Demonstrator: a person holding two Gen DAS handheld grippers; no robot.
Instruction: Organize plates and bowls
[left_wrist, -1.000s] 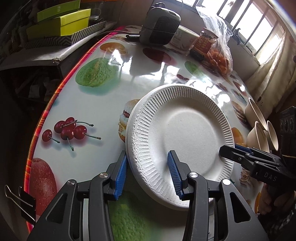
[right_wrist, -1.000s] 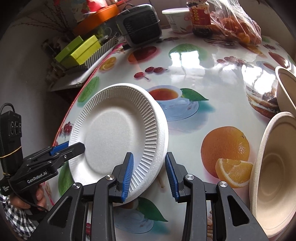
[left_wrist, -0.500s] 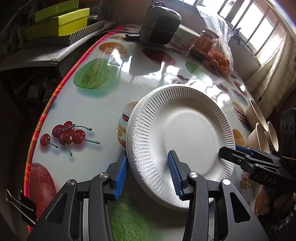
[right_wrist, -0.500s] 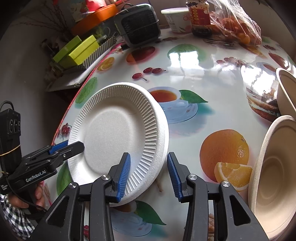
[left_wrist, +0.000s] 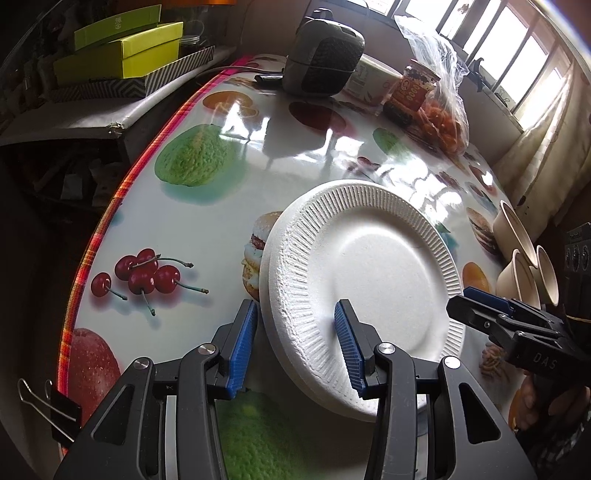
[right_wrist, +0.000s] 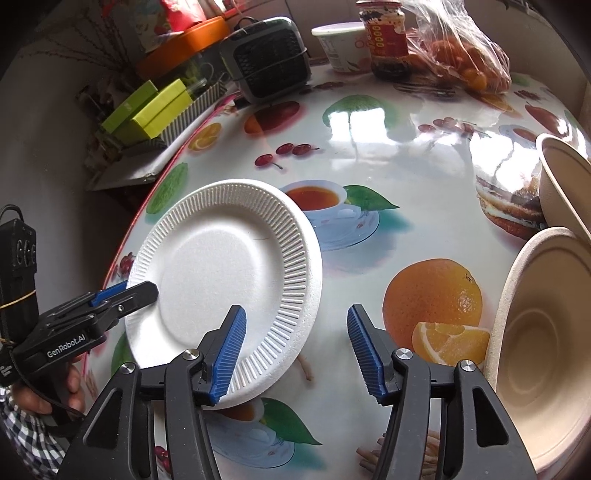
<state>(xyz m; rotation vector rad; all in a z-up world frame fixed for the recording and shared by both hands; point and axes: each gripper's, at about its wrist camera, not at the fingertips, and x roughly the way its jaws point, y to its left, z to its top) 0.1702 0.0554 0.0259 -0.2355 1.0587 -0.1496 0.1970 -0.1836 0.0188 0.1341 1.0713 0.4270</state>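
Note:
A white foam plate (left_wrist: 373, 269) (right_wrist: 221, 266) lies on the fruit-print table, seemingly on top of a second one. My left gripper (left_wrist: 295, 332) (right_wrist: 129, 291) straddles its near-left rim, one pad outside the edge and one on the ribbed rim, and holds it. My right gripper (right_wrist: 295, 350) (left_wrist: 463, 301) is at the opposite rim with its jaws opening. Its left pad is over the rim and its right pad stands well clear over the table. Beige paper bowls (right_wrist: 535, 350) (left_wrist: 524, 273) stand to the right.
At the far side of the table (left_wrist: 207, 221) stand a dark fan heater (left_wrist: 321, 62), a jar (left_wrist: 410, 92), a white tub (right_wrist: 343, 44) and a bag of oranges (right_wrist: 461, 55). Green boxes (left_wrist: 122, 51) sit beyond the left table edge. A hand (right_wrist: 37, 391) grips the left tool.
The right gripper's jaws have spread apart and let go of the plate's rim. The plate and the left gripper have stayed where they were.

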